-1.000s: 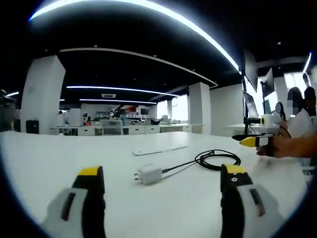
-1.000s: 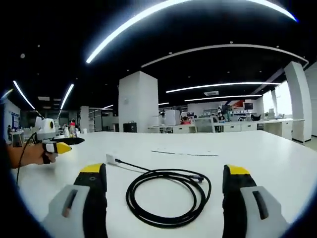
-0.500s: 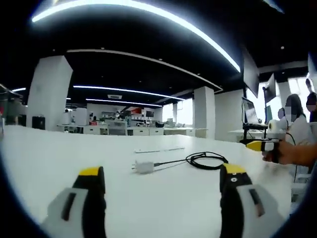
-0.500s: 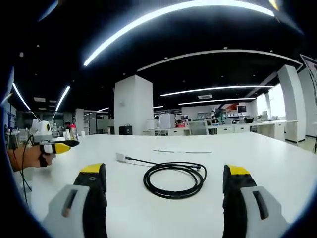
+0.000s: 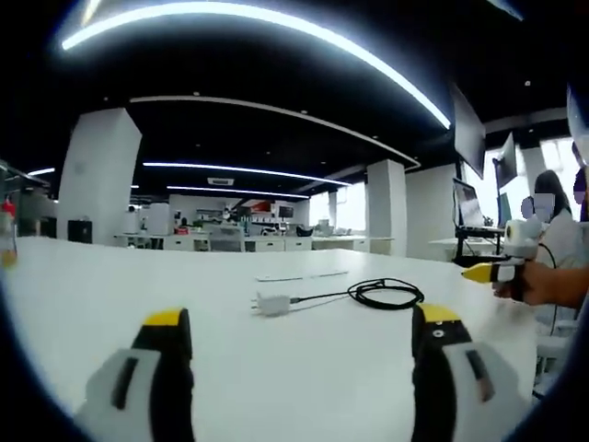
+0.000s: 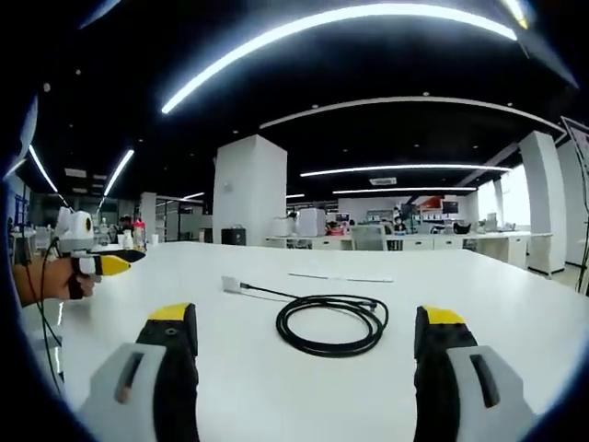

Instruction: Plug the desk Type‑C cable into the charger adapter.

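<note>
So, left gripper (image 5: 294,354): our jaws stand wide apart at the bottom of the left gripper view, holding nothing.
Charger adapter (image 5: 272,303): lies on the white desk (image 5: 110,285) ahead of those jaws, centre frame, its long axis running left to right.
Cable (image 5: 385,294): coiled right of the adapter, one run leading to the adapter's end; whether it is already seated we cannot tell.
Right gripper (image 6: 308,354): jaws wide apart, holding nothing.
Nearer: in the right gripper view the coil (image 6: 332,322) sits dead ahead, the adapter (image 6: 231,284) behind it, upper left.
Writing: none we can read.
</note>
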Demonstrator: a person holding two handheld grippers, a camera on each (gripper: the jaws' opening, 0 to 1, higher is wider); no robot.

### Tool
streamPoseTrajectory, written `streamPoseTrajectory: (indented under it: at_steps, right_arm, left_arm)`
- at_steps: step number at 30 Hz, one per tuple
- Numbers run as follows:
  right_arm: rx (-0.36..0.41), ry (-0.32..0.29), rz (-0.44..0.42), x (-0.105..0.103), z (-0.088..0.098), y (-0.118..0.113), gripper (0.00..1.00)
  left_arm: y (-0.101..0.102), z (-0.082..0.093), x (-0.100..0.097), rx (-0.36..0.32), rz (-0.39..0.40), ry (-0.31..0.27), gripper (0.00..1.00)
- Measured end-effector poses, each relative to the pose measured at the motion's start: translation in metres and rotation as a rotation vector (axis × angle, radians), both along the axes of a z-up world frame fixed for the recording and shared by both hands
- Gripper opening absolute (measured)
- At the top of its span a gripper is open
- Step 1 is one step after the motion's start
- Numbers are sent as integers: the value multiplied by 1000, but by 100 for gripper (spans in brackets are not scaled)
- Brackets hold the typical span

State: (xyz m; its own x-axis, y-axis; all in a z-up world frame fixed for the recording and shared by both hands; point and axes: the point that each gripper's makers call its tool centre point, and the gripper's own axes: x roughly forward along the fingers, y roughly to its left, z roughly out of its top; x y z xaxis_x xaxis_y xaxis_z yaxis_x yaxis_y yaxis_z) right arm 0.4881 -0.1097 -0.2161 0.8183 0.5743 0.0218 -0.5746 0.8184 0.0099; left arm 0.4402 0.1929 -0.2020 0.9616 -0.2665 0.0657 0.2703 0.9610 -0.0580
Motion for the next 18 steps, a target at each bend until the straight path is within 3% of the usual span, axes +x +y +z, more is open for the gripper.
streamPoseTrajectory:
  at_steps: [18]
  right_arm:
    - [34, 16, -15, -5, -3, -10, 100]
  left_arm:
    - [0, -7, -11, -1, 6, 24, 100]
